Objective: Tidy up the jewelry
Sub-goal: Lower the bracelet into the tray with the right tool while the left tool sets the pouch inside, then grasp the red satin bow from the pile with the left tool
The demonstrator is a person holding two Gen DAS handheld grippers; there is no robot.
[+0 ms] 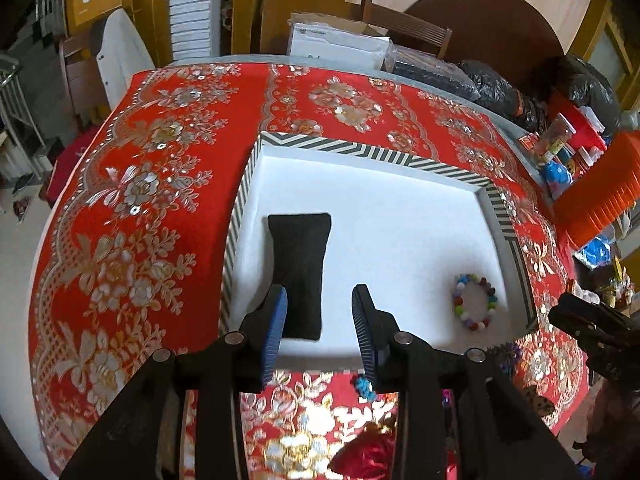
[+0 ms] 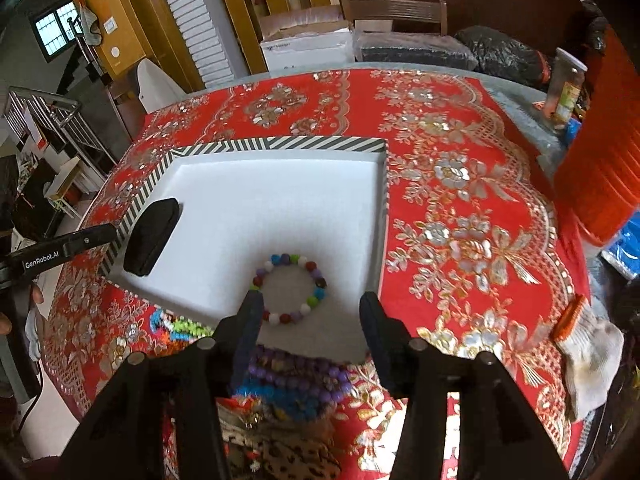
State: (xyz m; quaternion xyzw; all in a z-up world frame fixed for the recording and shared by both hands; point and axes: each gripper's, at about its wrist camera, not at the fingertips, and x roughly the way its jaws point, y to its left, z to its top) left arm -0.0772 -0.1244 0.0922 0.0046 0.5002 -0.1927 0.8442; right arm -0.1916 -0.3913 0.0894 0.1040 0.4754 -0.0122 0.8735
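Here, both grippers were over a white-lined tray (image 1: 360, 168) with a black-and-white striped rim, set on a red floral tablecloth (image 1: 132, 200). The left gripper (image 1: 320, 322) had its jaws spread apart and empty. Directly ahead of its left finger, a black cushion (image 1: 300, 268) lay flat on the tray lining. To the right of the same gripper, near the tray's right wall, lay a multicoloured bead bracelet (image 1: 475, 301), clear of both fingers.

The right gripper (image 2: 310, 320) was likewise open and held nothing. The bead bracelet (image 2: 291, 289) lay on the lining just ahead of its fingertips, its left side beside the left finger; whether they touched could not be told. The black cushion (image 2: 151, 237) stood ahead and to the left. Beneath the right gripper, outside the tray, lay a pile of purple and blue beads (image 2: 296, 384).
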